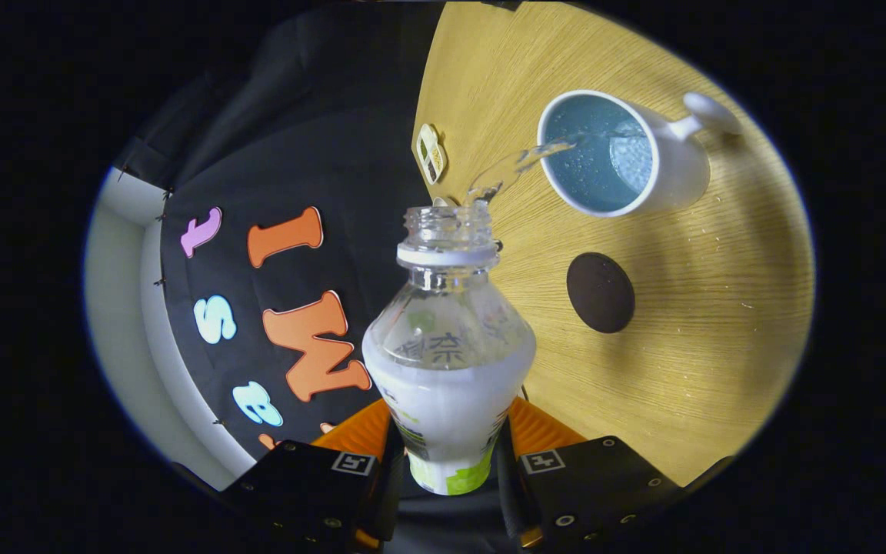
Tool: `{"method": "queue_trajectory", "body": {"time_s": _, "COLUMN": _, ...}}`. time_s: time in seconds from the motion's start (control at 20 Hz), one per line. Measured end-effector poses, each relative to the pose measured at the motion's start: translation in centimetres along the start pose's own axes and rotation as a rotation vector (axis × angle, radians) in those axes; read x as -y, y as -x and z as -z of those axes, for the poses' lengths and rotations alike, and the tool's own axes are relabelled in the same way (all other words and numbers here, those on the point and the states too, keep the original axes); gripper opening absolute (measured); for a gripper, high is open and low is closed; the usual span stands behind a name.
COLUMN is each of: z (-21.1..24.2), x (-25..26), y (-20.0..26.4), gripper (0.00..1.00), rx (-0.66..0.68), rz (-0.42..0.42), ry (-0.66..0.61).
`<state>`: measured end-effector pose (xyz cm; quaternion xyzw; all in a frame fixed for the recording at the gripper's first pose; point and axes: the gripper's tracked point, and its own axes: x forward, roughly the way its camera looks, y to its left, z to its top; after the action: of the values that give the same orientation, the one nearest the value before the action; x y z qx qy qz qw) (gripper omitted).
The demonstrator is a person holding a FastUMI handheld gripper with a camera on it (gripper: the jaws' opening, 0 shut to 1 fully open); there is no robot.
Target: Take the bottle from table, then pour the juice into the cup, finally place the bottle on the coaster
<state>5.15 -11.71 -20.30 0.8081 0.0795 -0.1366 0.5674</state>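
Your claw (449,454) is clamped on the bottle (449,362), both fingers pressing its labelled lower body. The bottle is clear plastic, uncapped, with a white collar ring, tipped over the desk (704,323); a thin clear stream arcs from its mouth into the white cup (620,154) with a blue inside. Between bottle and cup lies the dark round coaster (601,292); a small tag (431,152) sits at the desk's edge

light wood-grain table (720,323), looks tilted since camera's rolled over. white cup (627,154) with blue inside and handle sits on it, dark round coaster (601,292) just beside cup, nothing on coaster. small tan-and-dark tag thing (431,152) lying near table edge, can't tell what
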Motion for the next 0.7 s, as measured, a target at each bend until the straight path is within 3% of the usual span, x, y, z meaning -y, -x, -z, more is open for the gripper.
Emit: {"method": "queue_trajectory", "body": {"time_s": 0.7, "z": 0.1, "x": -1.0, "y": 0.6, "gripper": 0.54, "rx": -0.013, "rz": 0.035, "ry": -0.087}}
